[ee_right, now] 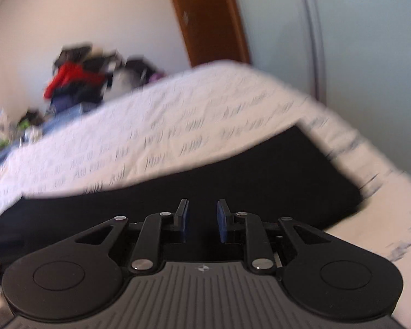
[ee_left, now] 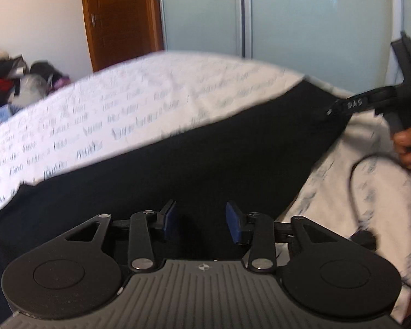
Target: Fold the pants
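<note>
The black pants [ee_left: 194, 148] lie flat along the near side of a bed with a white patterned sheet [ee_left: 123, 104]. My left gripper [ee_left: 201, 223] is open just above the pants, its blue pads apart with nothing between them. The pants also show in the right wrist view [ee_right: 233, 170]. My right gripper [ee_right: 201, 219] is open and empty over the pants' near edge. In the left wrist view the right gripper's body [ee_left: 370, 101] is at the far right, over the pants' end; its fingertips are not clear there.
A pile of clothes [ee_right: 76, 82] lies beyond the bed's far left side. A wooden door [ee_left: 117, 16] and pale sliding wardrobe doors [ee_left: 287, 13] stand behind the bed. A black cable [ee_left: 356, 181] hangs over the sheet at the right.
</note>
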Motion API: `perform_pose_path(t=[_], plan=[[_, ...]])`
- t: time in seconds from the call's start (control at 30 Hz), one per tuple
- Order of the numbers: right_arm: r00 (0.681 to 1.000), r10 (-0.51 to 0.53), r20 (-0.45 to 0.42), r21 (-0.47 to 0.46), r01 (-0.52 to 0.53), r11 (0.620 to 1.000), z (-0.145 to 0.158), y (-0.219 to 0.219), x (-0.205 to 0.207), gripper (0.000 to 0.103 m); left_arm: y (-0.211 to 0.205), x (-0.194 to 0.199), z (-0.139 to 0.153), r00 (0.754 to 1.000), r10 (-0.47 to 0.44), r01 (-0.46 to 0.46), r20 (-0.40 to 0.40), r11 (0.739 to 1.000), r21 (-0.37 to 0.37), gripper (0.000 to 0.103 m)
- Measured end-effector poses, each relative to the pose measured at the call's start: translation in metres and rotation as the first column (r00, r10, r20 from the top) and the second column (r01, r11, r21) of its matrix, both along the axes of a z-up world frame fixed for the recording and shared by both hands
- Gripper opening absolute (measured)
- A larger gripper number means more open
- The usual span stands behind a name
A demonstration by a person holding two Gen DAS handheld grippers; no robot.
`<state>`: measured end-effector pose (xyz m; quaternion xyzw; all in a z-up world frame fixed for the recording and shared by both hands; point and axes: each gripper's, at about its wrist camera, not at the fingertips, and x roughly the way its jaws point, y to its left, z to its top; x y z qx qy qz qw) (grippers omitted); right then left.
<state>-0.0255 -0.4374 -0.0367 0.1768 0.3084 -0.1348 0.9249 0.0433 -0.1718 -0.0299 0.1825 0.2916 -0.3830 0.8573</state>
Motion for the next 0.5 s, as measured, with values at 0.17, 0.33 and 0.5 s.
perform_pose_path(t=[0.17,0.33,0.5], plan=[[0.993,-0.083,0.088,0.051,0.079,0.996,0.012,-0.007,-0.025,0.025,0.004,-0.009,0.009,0.997,0.000,0.003,0.075,0.999,-0.040,0.046],[0.992,-0.096,0.081,0.114,0.087,0.990,0.023,-0.012,-0.047,0.053,-0.007,0.001,0.011,0.999,0.035,-0.033,0.031,0.998,-0.054,0.050],[0.987,-0.153,0.043,0.235,0.139,0.962,0.006,-0.031,-0.064,0.053,-0.014,0.003,-0.001,0.999,0.040,-0.040,-0.010,0.999,-0.010,0.050]])
